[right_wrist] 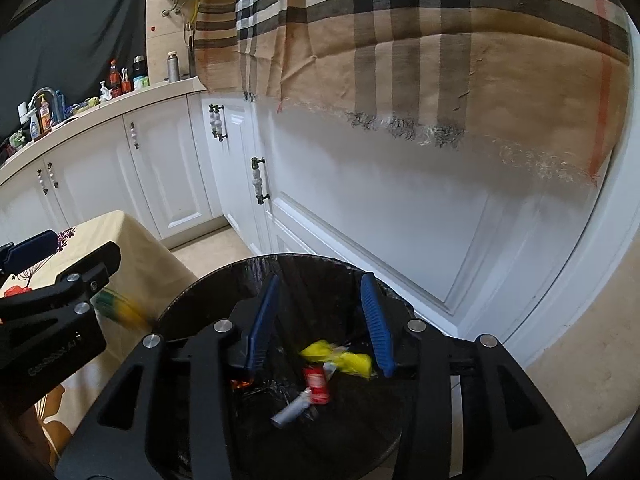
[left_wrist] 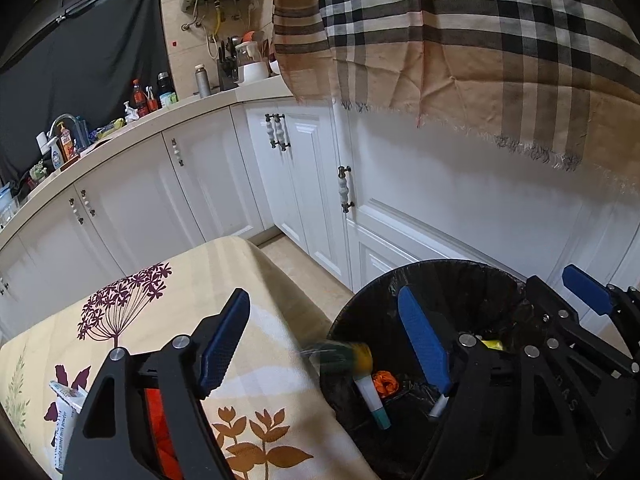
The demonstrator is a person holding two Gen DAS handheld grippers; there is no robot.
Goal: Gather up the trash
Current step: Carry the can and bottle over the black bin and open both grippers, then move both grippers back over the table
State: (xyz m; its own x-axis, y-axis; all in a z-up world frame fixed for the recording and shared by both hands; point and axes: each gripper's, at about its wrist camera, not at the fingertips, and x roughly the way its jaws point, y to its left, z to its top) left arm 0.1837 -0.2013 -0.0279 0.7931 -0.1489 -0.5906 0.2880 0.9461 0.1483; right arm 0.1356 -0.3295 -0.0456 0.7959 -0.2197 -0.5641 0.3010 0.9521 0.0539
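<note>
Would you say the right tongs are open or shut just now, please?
Open: the right tongs hang spread over the bin, nothing between them.

Blurred green-yellow wrapper [left_wrist: 340,354], seemingly airborne.

Table [left_wrist: 256,360] under cream floral cloth, fills 7 to 9 o'clock of left wrist view. Directly on cloth at 8 o'clock: white sachet [left_wrist: 64,412] (printed text, partly hidden) touching or just beside orange-red wrapper [left_wrist: 158,420]. Beige tiled floor [left_wrist: 304,276] runs from table edge toward 12 o'clock, up to white cabinets [left_wrist: 168,188]. Black-lined trash bin [left_wrist: 440,280] stands on floor at 5 o'clock, just beside table edge.
</note>
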